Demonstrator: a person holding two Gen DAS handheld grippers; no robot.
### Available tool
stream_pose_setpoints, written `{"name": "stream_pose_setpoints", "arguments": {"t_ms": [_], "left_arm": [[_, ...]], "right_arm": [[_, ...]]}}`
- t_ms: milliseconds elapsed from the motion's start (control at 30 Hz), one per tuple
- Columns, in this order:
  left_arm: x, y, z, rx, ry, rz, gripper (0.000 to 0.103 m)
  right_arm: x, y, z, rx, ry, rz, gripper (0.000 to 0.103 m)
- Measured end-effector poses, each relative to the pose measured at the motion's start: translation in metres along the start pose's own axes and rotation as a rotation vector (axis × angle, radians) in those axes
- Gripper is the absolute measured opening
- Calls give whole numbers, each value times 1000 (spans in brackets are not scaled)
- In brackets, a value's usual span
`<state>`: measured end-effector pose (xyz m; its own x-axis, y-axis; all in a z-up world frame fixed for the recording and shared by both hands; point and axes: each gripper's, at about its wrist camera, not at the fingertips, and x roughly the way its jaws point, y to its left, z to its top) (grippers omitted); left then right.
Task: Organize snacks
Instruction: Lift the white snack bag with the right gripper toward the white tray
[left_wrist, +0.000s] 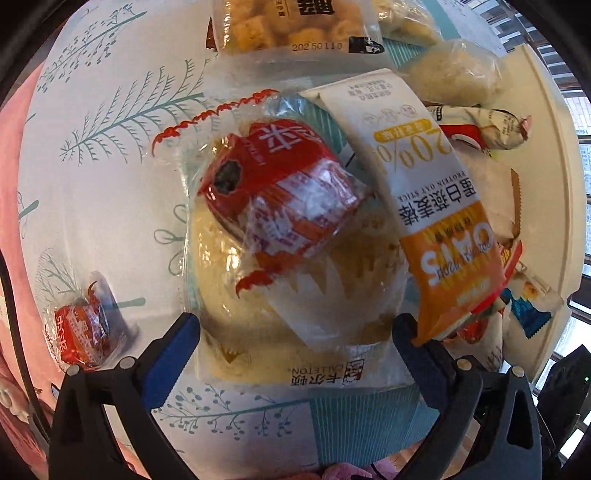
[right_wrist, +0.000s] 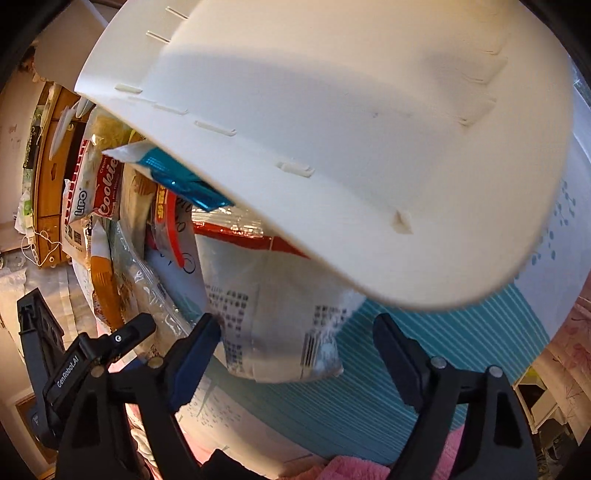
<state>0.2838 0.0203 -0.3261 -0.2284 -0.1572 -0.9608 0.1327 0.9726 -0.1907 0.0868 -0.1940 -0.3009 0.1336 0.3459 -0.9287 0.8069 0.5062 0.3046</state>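
Note:
In the left wrist view my left gripper (left_wrist: 295, 326) is open, its blue pads straddling the near end of a clear-wrapped pale cake (left_wrist: 229, 280). A red-wrapped snack (left_wrist: 280, 192) lies on top of the cake. An orange and white oat stick pack (left_wrist: 424, 184) leans across its right side. In the right wrist view my right gripper (right_wrist: 295, 321) is open. A white packet with printed text (right_wrist: 280, 321) lies between its fingers, coming out from under a tipped white bin (right_wrist: 351, 129). The left pad is at the packet's edge and the right pad stands apart.
A small red-wrapped snack (left_wrist: 79, 332) lies alone at the left on the patterned tablecloth (left_wrist: 110, 184). A bag of cube snacks (left_wrist: 295, 26) and a pale bag (left_wrist: 458, 74) lie further off. A cookie pack (right_wrist: 109, 188) and a blue foil pack (right_wrist: 184, 184) crowd under the bin.

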Motion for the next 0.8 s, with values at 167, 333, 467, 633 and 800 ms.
{"name": "stream_pose_setpoints", "arguments": {"t_ms": [167,333,467,633,800], "left_arm": [[13,-14,6,-1,-6,51,103],[20,-37,4,1,-61,94,103],[28,-49,0,23,-111,136,103],[35,-55,2,27,-117,148,103],[29,-54,-8,40,-130,163,102]], "right_arm": [[3,4,4,-24,3,-26,83],[3,8,9,-32,5,-44,79],[2,8,6,-43,7,-78,69],[-1,6,6,-46,4,-118,52],[-3,4,7,-51,2,-111,50]]}}
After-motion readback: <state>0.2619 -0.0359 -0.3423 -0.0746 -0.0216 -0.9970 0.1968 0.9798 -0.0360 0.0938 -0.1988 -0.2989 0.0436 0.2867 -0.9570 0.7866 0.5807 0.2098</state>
